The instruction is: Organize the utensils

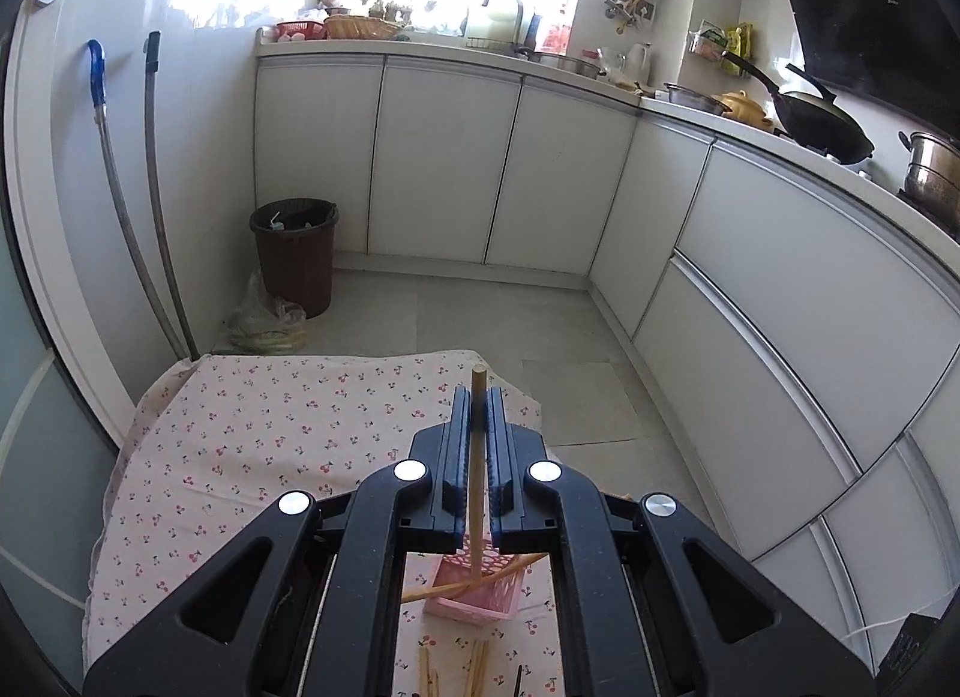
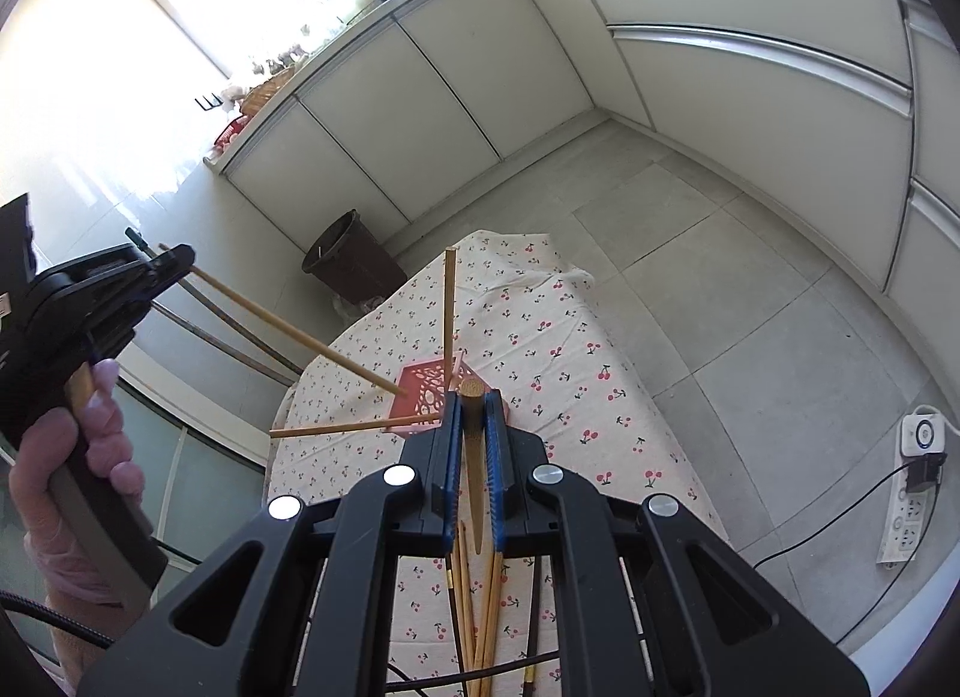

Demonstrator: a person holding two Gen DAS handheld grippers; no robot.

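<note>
While clamped, chopstick bisects left tool, upright

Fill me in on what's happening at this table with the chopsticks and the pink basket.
A person is sorting chopsticks with a handheld gripper in each hand. The left gripper is shut on one wooden chopstick, its lower end at the pink basket on the cherry-print tablecloth. Two chopsticks already lean in the basket. The right gripper is shut on another chopstick near the basket. More loose chopsticks lie on the cloth below it.
</note>
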